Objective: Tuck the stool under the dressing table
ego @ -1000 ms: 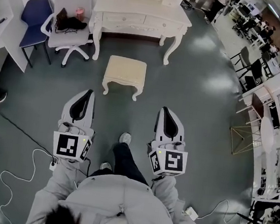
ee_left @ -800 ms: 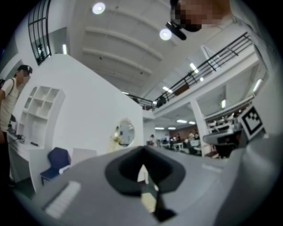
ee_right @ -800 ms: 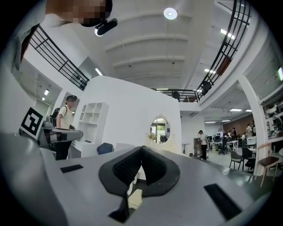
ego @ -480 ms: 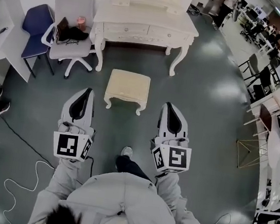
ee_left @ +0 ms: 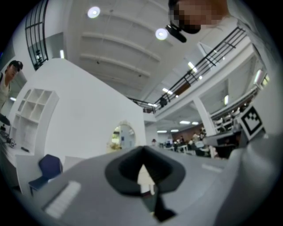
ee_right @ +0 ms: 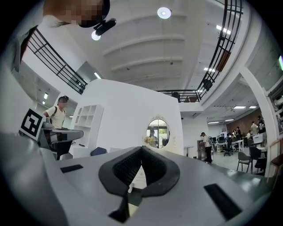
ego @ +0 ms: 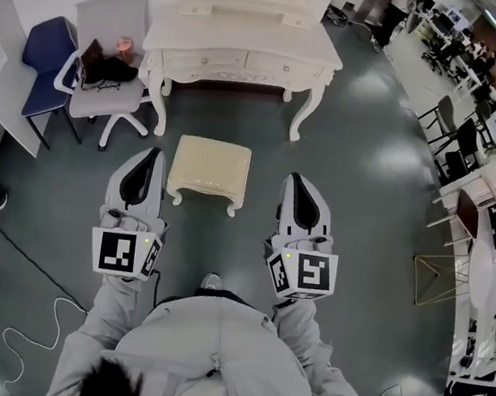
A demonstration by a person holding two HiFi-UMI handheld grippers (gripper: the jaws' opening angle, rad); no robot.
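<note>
Now nearer the stool point(ego: 209, 168) than a second ago, left claw point(ego: 154, 154) and right claw point(ego: 294, 180) both clenched, empty.

probably a mock bedroom corner in an open-plan office: dressing table point(ego: 241, 42), white partition point(ee_right: 132, 110), staffed desks point(ego: 470, 63) beyond

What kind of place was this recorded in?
Probably a mock bedroom corner inside an open office hall: a dressing table and stool before a freestanding white wall, with staffed desks beyond.
</note>
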